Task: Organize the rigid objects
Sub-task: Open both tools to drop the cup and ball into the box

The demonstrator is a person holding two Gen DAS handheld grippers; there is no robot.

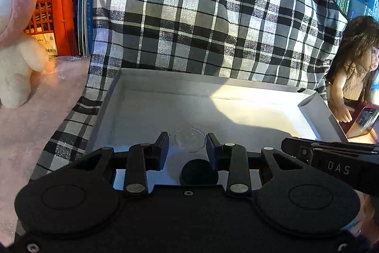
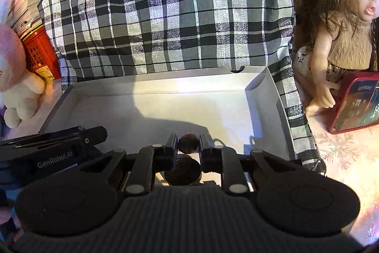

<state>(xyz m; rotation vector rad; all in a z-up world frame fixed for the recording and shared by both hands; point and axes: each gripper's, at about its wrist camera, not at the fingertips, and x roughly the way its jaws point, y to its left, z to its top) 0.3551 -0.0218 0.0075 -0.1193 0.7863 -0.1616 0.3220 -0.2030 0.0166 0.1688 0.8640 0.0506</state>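
Both grippers are hovering over one white cardboard box [image 1: 142,110], which is sitting on a black-and-white checked cloth [image 1: 189,16]. The left gripper [image 1: 187,142] is holding its fingers apart around a single clear round dish [image 1: 190,138]; whether the pads are touching its rim or the dish is lying on the box floor cannot be told. The right gripper [image 2: 187,142] is showing its jaws closed around one small dark round object [image 2: 188,143], seemingly held just above the near part of the box floor. Judging by this, the organizing is looking early: the rest of the box floor is showing bare, so at most the dish is placed and the dark piece is still to be set down. Around the box, one pink-and-white plush toy [image 1: 16,39] is standing on the left, and one long-haired doll [image 2: 343,23] is sitting on the right beside one red tin [image 2: 357,101]; one red crate [image 1: 56,16] is standing far left.
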